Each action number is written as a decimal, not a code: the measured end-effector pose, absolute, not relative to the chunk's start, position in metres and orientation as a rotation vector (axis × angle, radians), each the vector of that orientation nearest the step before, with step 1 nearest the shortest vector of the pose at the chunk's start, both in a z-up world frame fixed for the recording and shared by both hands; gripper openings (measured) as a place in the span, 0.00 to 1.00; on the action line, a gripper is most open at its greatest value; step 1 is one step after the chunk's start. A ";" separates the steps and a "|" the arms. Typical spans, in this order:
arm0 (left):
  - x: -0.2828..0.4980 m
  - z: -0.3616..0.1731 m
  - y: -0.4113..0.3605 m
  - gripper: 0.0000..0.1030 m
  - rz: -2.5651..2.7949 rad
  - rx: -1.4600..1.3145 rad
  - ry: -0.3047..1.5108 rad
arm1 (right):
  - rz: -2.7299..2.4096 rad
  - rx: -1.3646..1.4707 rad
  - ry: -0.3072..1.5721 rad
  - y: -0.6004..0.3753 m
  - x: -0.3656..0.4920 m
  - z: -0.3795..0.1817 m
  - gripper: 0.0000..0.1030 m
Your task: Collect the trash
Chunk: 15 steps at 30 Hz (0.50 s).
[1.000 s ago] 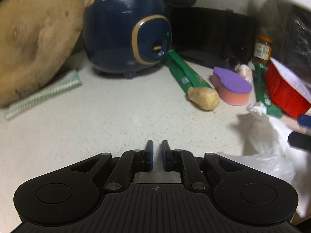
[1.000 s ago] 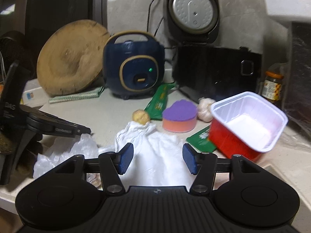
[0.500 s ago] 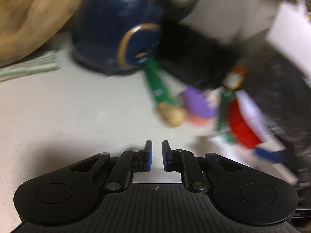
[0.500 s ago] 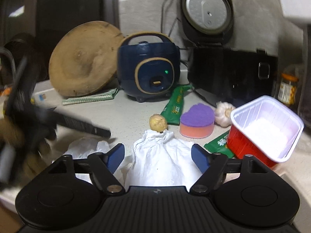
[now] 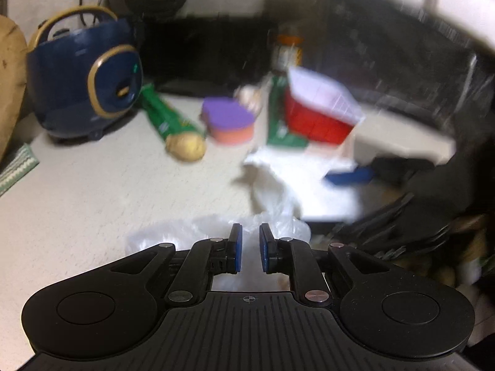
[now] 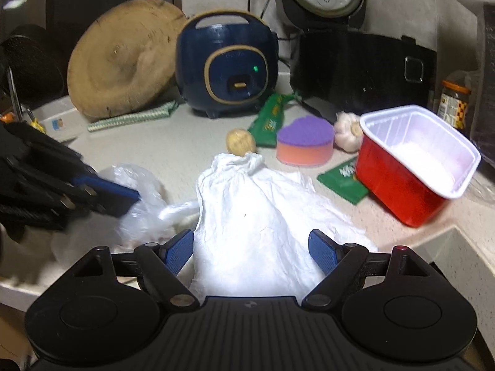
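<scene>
Two soft pieces lie before you at the worktop's (image 6: 173, 150) near edge: crumpled white paper (image 6: 256, 216) between your right hand-held gripper's (image 6: 250, 252) just-widened jaws, not yet pinched, and a thin clear plastic bag (image 5: 213, 232) beneath your left hand-held gripper (image 5: 249, 247), whose jaws have just parted slightly, holding nothing. Both look light, limp and slippery, so pinch a bunched fold.

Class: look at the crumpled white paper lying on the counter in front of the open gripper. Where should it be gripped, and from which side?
Probably grip the crumpled white paper across its tall bunched middle, coming from the near counter edge: it rises in a mound, narrowing toward the potato.
</scene>
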<state>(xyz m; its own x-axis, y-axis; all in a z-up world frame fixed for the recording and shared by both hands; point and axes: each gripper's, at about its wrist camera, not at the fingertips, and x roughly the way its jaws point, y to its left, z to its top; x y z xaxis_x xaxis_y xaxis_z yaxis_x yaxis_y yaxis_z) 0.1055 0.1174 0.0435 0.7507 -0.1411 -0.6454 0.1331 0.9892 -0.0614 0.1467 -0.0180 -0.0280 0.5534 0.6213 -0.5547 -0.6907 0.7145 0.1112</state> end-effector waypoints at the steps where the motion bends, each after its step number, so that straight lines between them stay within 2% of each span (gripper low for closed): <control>1: 0.101 0.051 0.119 0.15 -0.178 -0.027 0.678 | 0.779 -0.129 0.598 -0.018 0.146 -0.029 0.81; 4: 0.095 0.057 0.112 0.16 -0.242 0.015 0.675 | 0.768 -0.146 0.585 -0.015 0.143 -0.031 0.81; 7: 0.096 0.040 0.094 0.19 -0.210 0.134 0.765 | 0.765 -0.143 0.582 -0.015 0.142 -0.031 0.82; 9: 0.100 0.021 0.085 0.17 -0.121 0.243 0.817 | 0.768 -0.138 0.585 -0.016 0.142 -0.031 0.82; 11: 0.098 0.012 0.081 0.16 -0.089 0.300 0.774 | 0.768 -0.139 0.585 -0.017 0.141 -0.031 0.82; 15: 0.106 0.014 0.085 0.13 -0.081 0.240 0.787 | 0.765 -0.162 0.575 -0.016 0.138 -0.031 0.82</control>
